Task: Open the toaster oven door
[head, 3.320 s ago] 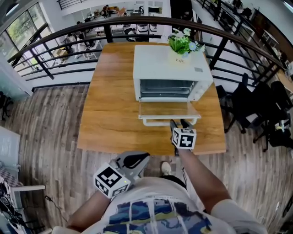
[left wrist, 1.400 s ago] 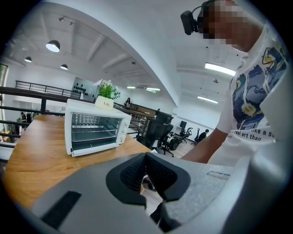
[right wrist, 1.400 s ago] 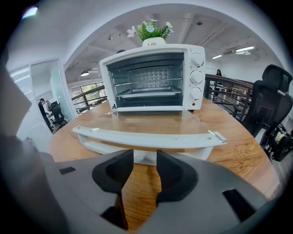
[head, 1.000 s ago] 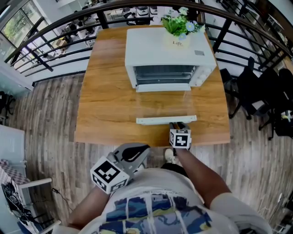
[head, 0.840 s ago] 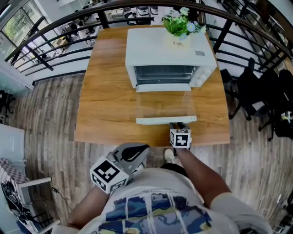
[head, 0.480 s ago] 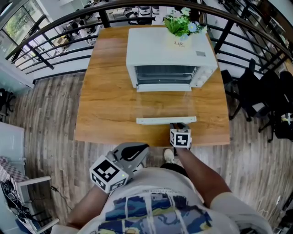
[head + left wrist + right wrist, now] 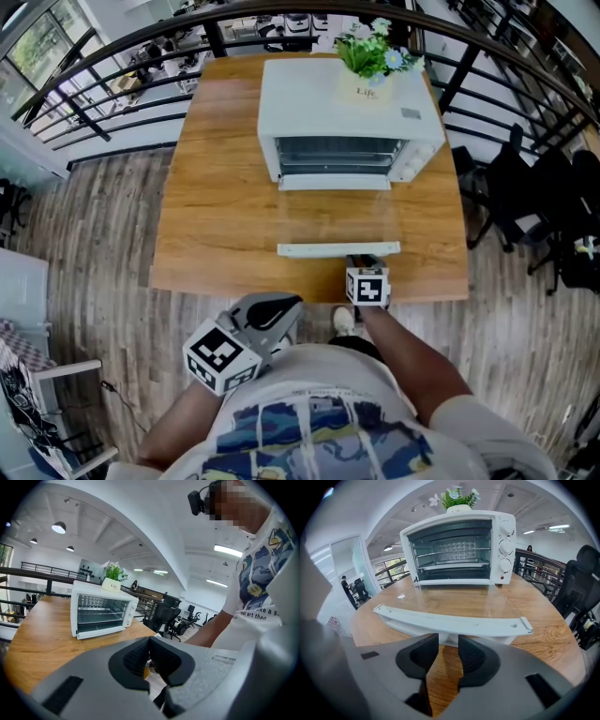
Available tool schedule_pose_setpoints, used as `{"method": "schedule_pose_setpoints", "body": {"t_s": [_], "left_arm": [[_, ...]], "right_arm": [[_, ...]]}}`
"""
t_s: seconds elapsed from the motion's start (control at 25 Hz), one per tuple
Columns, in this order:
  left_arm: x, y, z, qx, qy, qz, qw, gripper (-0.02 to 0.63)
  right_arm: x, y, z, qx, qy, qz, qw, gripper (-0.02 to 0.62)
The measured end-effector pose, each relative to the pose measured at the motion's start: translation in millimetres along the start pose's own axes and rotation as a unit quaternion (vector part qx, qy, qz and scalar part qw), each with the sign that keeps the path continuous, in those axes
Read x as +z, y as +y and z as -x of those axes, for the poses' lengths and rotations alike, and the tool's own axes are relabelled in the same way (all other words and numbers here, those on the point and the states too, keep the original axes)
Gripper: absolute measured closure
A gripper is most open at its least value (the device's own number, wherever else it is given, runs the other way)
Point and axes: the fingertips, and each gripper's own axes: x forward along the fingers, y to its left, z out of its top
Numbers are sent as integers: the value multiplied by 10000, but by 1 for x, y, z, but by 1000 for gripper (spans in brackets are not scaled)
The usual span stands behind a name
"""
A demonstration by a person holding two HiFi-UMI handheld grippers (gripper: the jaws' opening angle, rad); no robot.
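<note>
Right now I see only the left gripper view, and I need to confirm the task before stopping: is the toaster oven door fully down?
Observer: Yes. In the head view the glass door lies flat over the table, with its handle nearest the person.
Operator: Is the right gripper on the handle?
Observer: No. The right gripper sits just short of it. Its jaws are apart and have just been closing, with nothing between them.
</note>
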Motion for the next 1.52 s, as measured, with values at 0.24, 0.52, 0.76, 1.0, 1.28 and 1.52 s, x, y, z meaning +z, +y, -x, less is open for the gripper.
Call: {"method": "schedule_pose_setpoints", "body": {"t_s": [0.24, 0.52, 0.76, 1.0, 1.28, 1.52], "left_arm": [[-1, 0, -4, 14, -5, 14, 10000, 603], [0, 0, -6, 12, -39, 22, 10000, 604], [0, 0, -6, 23, -63, 43, 10000, 603], [-1, 2, -6, 36, -64, 60, 10000, 603], [-2, 5, -5, 54, -42, 62, 10000, 603], [-4, 8, -4, 57, -29, 60, 10000, 603]], "right_arm": [[3, 0, 0, 32, -10, 47, 10000, 469], [1, 1, -1, 56, 22, 77, 10000, 471], [2, 0, 1, 35, 6, 145, 9999, 477], [2, -1, -1, 23, 23, 171, 9998, 480], [2, -2, -2, 66, 35, 194, 9998, 486], [-3, -2, -3, 63, 124, 155, 9998, 492]]}}
